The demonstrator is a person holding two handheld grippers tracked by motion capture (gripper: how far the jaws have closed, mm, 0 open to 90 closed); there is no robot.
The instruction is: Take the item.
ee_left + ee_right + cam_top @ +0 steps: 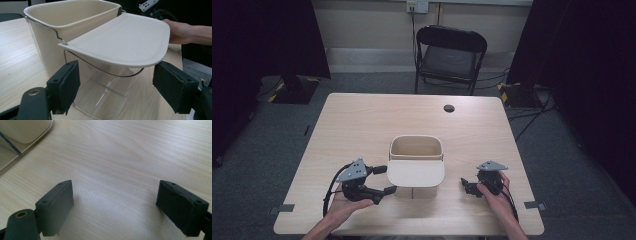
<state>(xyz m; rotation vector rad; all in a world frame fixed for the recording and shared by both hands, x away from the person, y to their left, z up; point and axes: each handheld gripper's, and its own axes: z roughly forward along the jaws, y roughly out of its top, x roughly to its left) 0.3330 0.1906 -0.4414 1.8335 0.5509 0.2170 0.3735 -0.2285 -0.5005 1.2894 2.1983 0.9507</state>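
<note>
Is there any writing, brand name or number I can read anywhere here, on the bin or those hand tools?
None can be read. The cream bin, its lid, the table, the left gripper and the right gripper show no lettering. The wall socket is too small to tell.

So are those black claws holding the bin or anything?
No, nothing is held. The left gripper is open beside the bin, under its lid. The right gripper is open over bare table.
</note>
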